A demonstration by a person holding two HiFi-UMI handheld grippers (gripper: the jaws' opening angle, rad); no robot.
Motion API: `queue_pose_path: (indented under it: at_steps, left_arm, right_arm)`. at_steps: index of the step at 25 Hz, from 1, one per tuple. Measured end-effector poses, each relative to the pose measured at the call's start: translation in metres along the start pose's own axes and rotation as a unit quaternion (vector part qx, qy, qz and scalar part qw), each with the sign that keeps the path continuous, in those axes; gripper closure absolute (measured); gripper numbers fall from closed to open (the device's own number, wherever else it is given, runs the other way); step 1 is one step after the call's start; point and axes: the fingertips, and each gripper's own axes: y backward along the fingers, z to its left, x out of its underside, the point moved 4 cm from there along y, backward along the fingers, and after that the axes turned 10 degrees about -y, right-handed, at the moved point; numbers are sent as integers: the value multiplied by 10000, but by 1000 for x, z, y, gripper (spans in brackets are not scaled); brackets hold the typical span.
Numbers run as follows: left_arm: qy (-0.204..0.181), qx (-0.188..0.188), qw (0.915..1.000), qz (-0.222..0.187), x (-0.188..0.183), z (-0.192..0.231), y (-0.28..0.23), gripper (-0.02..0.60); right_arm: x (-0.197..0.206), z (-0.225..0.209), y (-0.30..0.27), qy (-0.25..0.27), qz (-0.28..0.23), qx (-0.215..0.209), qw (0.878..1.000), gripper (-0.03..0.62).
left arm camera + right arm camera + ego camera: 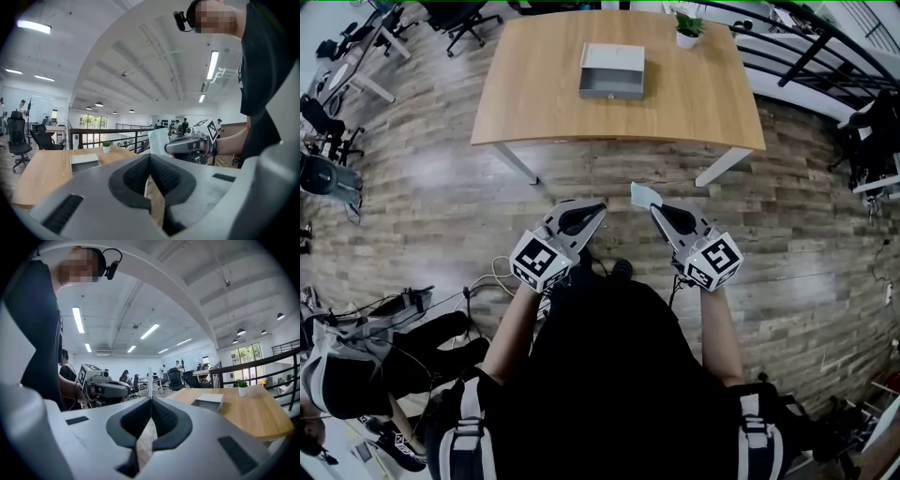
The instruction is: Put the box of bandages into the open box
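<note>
Hanging idle, the left claw (599, 207) is pressed together on nothing, just beside its partner. The right claw (654, 208) pinches the bandage box (645, 194) by one edge, the rest jutting past its tips for carrying. The open box (612, 71) sits on the table (534, 103), well ahead of both.
</note>
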Motion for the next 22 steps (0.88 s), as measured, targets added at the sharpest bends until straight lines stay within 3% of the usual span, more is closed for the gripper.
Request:
queue_pose_path:
  at_steps: [4, 22]
  left_arm:
    - [-49, -13, 10000, 16, -2, -3, 2, 558]
    - [63, -266, 9996, 34, 5, 1, 9, 558]
  right_arm:
    - [1, 1, 0, -178, -38, -90, 9998, 569]
    - [9, 1, -8, -103, 160, -201, 9996, 569]
